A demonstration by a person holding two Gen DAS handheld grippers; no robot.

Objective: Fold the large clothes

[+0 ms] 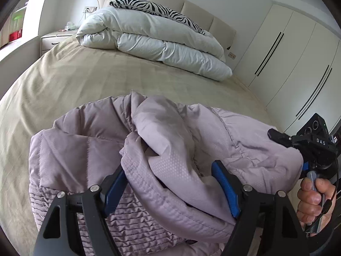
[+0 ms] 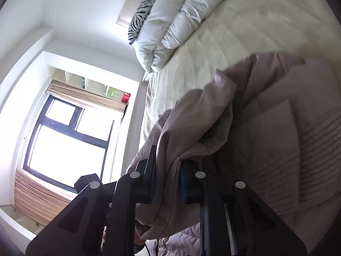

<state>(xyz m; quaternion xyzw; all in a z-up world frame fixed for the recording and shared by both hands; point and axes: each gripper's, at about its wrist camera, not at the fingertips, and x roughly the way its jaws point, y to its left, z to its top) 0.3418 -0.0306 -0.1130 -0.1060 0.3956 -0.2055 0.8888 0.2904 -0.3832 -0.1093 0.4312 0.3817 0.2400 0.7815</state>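
A lilac quilted puffer jacket (image 1: 89, 149) lies bunched on the near part of the beige bed (image 1: 85, 74). My left gripper (image 1: 170, 175) has its blue-padded fingers (image 1: 223, 183) spread around a thick rolled fold of the jacket, touching it on both sides. My right gripper (image 2: 168, 166) is shut on a fold of the same jacket (image 2: 277, 128), with the fabric draped over its fingers. The right gripper also shows at the right edge of the left wrist view (image 1: 298, 143), held by a hand at the jacket's right side.
A folded white duvet (image 1: 149, 40) and a zebra-print pillow (image 1: 157, 8) lie at the headboard. A nightstand (image 1: 53, 40) stands left of the bed, white wardrobes (image 1: 298, 64) to its right. A bright window (image 2: 68, 138) shows in the right wrist view.
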